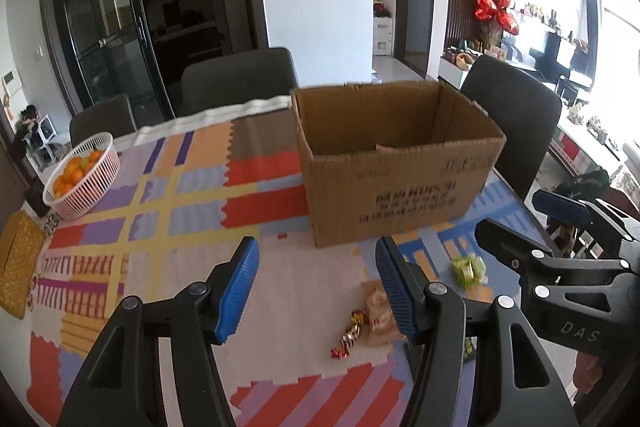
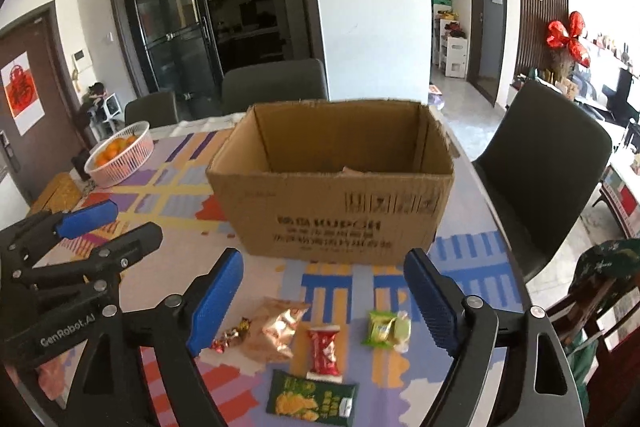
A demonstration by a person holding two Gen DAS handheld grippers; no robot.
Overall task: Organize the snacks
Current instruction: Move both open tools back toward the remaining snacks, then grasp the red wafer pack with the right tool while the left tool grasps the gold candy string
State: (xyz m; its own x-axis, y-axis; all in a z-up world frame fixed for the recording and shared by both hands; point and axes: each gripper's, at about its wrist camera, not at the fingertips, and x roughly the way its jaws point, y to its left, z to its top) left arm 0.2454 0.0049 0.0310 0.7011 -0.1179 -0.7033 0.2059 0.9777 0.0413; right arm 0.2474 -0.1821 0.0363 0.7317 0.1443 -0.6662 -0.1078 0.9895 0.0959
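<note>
Left wrist view: left gripper (image 1: 316, 291) jaws wide apart, holding nothing, over the patterned table mat (image 1: 160, 227). Open cardboard box (image 1: 396, 163) stands far, slightly right of the jaw line. Snacks lie near and right: a twisted candy (image 1: 349, 334) between the fingers but low on the mat, a tan packet (image 1: 378, 313) partly hidden behind the right finger, a green packet (image 1: 469, 269) farther right. The right gripper (image 1: 560, 227) shows at the right edge. Basket of oranges (image 1: 82, 175) sits far left, well apart. Right wrist view: right gripper (image 2: 324, 303) jaws also spread, empty, with the whole snack cluster between and just below the fingers. Here a red packet (image 2: 325, 351), long axis running near to far, and a dark green packet (image 2: 312, 399), long axis left to right, appear; the left view does not show them clearly. The tan packet (image 2: 278, 333), the candy (image 2: 230, 337) and the green packet (image 2: 386, 331) lie beside them. Box (image 2: 332, 187) stands straight ahead, just beyond the snacks; its inside looks nearly bare, though the floor is mostly hidden. Judgement: the right gripper is the nearer and better centred; a straight drop onto the red packet, closing across its narrow width, seems the likely opening move.
</note>
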